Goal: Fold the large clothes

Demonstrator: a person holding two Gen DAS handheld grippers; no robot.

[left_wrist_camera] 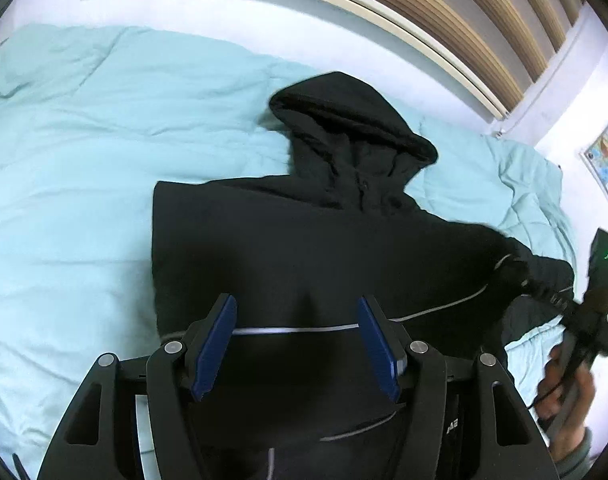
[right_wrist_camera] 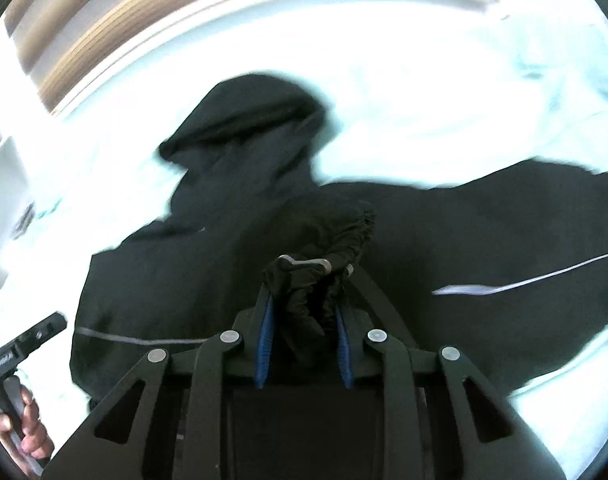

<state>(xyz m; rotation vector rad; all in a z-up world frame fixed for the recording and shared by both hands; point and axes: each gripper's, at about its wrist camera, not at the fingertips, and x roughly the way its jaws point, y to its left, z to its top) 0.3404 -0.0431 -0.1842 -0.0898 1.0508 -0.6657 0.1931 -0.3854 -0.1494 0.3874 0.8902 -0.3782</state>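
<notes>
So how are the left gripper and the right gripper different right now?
The left gripper is open, its blue pads spread with nothing between them, hovering over the black hooded jacket. The right gripper is shut on the jacket's gathered cuff, bunched between its pads. The left view is sharp; the right is blurred. Both have black frames and blue pads and sit over the same jacket on the light blue duvet.

The jacket [left_wrist_camera: 304,248] lies on the quilt [left_wrist_camera: 84,160], hood [left_wrist_camera: 355,128] toward the headboard [left_wrist_camera: 423,12].
</notes>
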